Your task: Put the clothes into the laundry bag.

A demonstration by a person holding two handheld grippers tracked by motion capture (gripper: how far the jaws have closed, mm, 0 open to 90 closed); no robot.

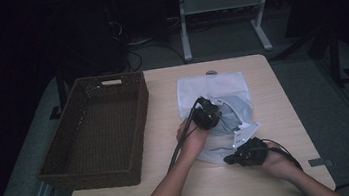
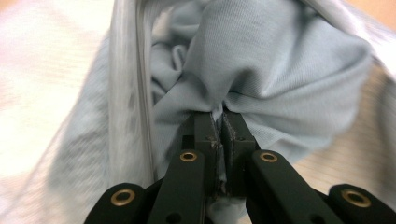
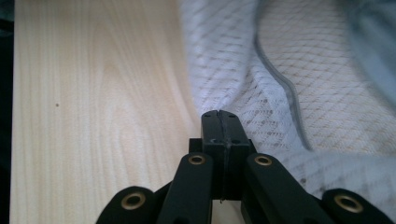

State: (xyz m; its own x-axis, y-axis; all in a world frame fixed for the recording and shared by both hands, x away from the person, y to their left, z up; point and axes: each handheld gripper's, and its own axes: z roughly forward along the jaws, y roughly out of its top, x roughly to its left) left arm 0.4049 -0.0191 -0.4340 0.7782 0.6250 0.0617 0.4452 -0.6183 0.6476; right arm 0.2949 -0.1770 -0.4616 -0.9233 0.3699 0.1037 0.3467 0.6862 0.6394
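**Cloth going into the mesh bag**

We work on a white mesh bag [image 1: 212,91] that lies on the worktop [image 1: 166,129], just right of the wicker basket [image 1: 97,130]. A light blue cloth [image 2: 261,70] sits bunched at the bag's mouth, partly inside it; in the left gripper view the bag's zip edge [image 2: 135,93] runs down beside the cloth.

Our left gripper [image 1: 207,115] is over the bag's near half. Its jaws are pressed together on a fold of the cloth, with the fabric puckering out from between the pads [image 2: 205,133]. We judge this grip is for pushing or feeding the cloth deeper into the bag.

Our right gripper [image 1: 230,159] rests low at the bag's near corner, further from the basket than the left one. In the right gripper view its jaws are fully together at the mesh edge [image 3: 219,100]; they seem to pinch a thin bit of mesh, though we cannot be sure from the pictures. We judge it is there to hold the bag steady and its mouth open while the left one works the cloth in.

The basket stands empty and apart from the bag.
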